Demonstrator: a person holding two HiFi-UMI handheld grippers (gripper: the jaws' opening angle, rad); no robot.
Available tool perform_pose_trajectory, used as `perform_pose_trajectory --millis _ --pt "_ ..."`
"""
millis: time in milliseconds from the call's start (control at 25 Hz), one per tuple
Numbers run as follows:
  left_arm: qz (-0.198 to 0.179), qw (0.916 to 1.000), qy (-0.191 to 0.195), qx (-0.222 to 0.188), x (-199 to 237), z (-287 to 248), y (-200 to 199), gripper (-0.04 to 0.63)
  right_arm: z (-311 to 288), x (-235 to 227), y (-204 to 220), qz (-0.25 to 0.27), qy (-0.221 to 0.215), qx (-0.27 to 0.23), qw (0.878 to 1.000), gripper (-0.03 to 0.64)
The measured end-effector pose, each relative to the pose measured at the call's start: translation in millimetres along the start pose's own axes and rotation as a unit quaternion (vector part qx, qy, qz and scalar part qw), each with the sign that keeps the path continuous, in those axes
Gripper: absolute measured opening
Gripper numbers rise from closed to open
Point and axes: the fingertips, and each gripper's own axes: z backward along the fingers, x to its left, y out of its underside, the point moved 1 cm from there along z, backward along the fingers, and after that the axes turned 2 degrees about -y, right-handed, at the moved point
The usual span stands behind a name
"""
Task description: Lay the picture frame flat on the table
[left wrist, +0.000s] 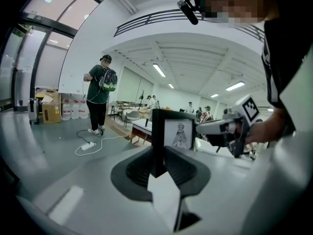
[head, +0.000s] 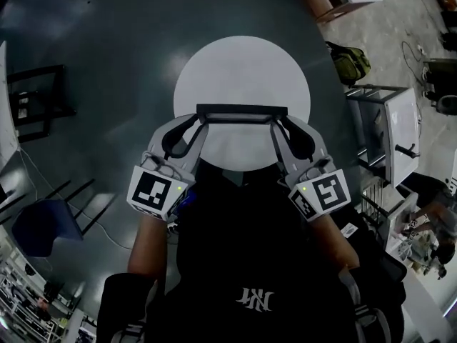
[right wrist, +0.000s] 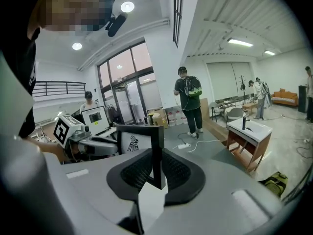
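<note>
A black picture frame (head: 241, 112) stands upright over the near part of the round white table (head: 243, 63), edge-on from above. My left gripper (head: 202, 123) is shut on its left end and my right gripper (head: 280, 123) on its right end. In the left gripper view the frame (left wrist: 172, 131) shows a small figure print, its side bar pinched between the jaws of the left gripper (left wrist: 158, 166), with the right gripper (left wrist: 201, 127) at the far side. The right gripper view shows the frame (right wrist: 139, 142) clamped in the right gripper (right wrist: 157, 176). Whether the frame touches the table is hidden.
A blue chair (head: 34, 225) and a black stand (head: 39, 102) are on the floor at left. A white side table (head: 397, 128) and a green bag (head: 350, 63) are at right. A person with a backpack (left wrist: 100, 94) stands farther off, near a floor cable (left wrist: 90, 146).
</note>
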Motion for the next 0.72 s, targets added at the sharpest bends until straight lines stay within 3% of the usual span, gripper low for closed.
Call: perform_pose_trajectory --millis 360,720 --pt "0.041 0.9964 -0.020 0.072 -6.8 -59.0 73.6 0.060 -26.6 -59.0 90.6 -0.043 -0.028 0.075 0.996 0.048" --pt "0.066 0.9902 -0.024 0.120 6.4 -100.1 147.4 0.058 -65.2 -90.8 162.8 -0.075 -0.036 0.110 0.990 0.048"
